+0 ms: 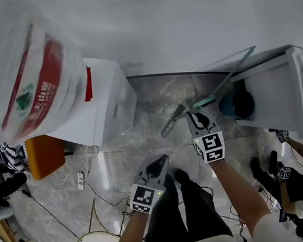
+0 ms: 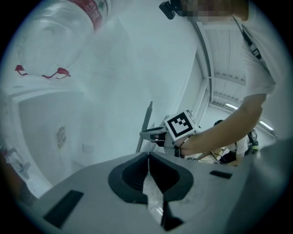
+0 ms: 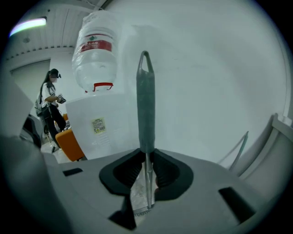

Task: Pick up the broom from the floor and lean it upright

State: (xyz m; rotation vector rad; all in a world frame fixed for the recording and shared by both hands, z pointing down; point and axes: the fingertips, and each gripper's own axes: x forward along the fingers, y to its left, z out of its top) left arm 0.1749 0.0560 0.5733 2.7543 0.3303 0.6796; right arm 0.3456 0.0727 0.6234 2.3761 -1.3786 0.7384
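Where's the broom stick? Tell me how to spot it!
In the right gripper view, find the big white wall beside the water cooler with its upside-down bottle. The broom handle rises before it, held by the right gripper. Unlike the thin pole leaning farther right, it is thick, grey and ends in a loop.

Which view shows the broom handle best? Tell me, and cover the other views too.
The right gripper view: the broom handle stands centered, clamped in the right claw, hanging loop visible. The head view shows only a short grey stretch; the left gripper view a thin sliver.
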